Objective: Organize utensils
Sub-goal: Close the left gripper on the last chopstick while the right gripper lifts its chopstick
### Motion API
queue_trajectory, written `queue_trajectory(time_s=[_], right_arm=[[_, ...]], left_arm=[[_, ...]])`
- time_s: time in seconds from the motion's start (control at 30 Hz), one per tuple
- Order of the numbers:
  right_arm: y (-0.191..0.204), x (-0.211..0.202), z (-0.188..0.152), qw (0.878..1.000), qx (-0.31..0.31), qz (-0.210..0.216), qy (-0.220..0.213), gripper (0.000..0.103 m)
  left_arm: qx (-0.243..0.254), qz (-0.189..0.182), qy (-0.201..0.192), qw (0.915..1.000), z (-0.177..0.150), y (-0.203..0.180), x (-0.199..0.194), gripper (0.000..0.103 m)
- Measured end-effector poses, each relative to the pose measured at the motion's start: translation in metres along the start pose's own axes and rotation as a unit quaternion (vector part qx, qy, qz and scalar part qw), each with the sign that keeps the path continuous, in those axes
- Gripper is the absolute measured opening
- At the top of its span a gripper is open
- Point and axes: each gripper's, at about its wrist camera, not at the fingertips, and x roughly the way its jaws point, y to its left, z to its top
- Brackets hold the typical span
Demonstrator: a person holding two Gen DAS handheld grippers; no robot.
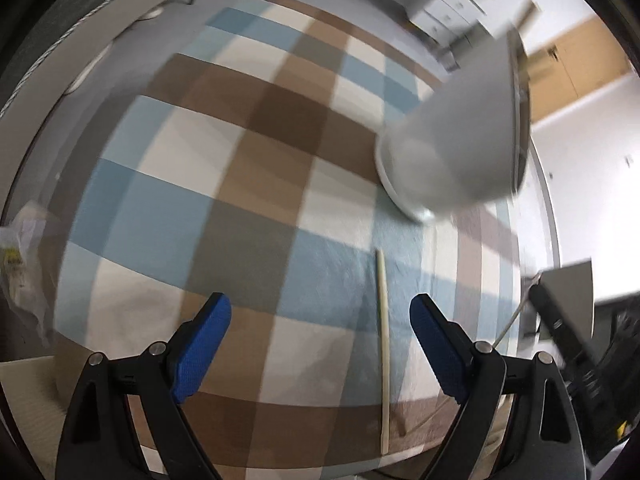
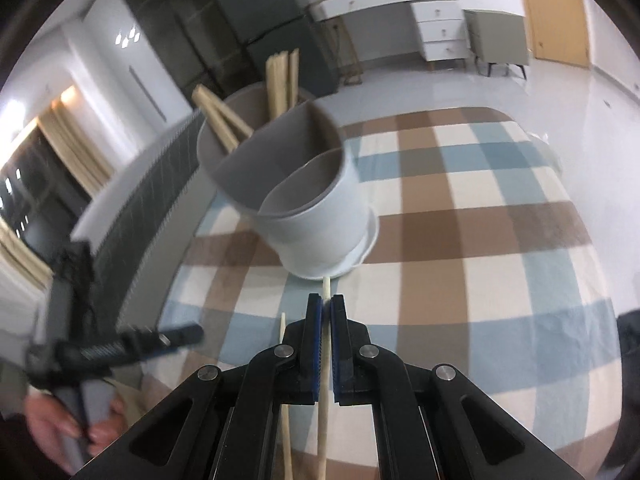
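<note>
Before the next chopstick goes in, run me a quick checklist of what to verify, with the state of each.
1. Right tongs shut on a chopstick: ok, it runs between the pads.
2. Holder upright on the checked cloth: ok.
3. Free compartment in the holder: ok, the near sections look empty; the far one already holds chopsticks.
4. Left tongs open and empty: ok.
5. Second chopstick waiting on the cloth, between the left tongs' fingers: ok, not yet gripped.
6. Held chopstick clear of the holder's base: cannot tell, its tip appears right at the base rim.
</note>
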Motion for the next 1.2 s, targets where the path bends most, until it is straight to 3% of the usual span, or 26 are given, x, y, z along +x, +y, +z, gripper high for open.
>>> queue_trajectory(time_s=[0.27,0.5,0.63,0.73,0.9,0.97,1.07,1.2], right_arm=[[-0.024,-0.03,-0.007,0.998,0.041,0.025,-0.044,0.003],[-0.029,-0.031,-0.012,0.998,0.032,0.007,-0.054,0.003],[-0.04,-0.04,-0.009,0.996,0.055,0.015,-0.071,0.003],[-0.046,-0.044,-0.008,0.995,0.068,0.021,-0.076,0.003],[-0.051,-0.047,-0.007,0.993,0.077,0.03,-0.079,0.003],[-0.052,-0.049,-0.006,0.993,0.08,0.033,-0.08,0.003],[-0.053,-0.051,-0.006,0.992,0.082,0.036,-0.084,0.003],[-0.054,-0.053,-0.006,0.992,0.084,0.033,-0.085,0.003]], left_arm=[[0.05,0.039,0.019,0.9978,-0.005,-0.031,0.017,0.088],[0.09,0.096,0.05,0.99,0.001,-0.063,0.052,0.087],[0.097,0.122,0.073,0.9852,-0.001,-0.076,0.066,0.068],[0.12,0.175,0.085,0.9735,-0.002,-0.088,0.077,0.067],[0.111,0.193,0.073,0.9721,0.001,-0.092,0.081,0.063],[0.11,0.191,0.064,0.9732,0.0,-0.097,0.079,0.023],[0.126,0.182,0.061,0.9733,0.001,-0.107,0.083,0.005],[0.128,0.154,0.061,0.9777,0.001,-0.107,0.082,0.002]])
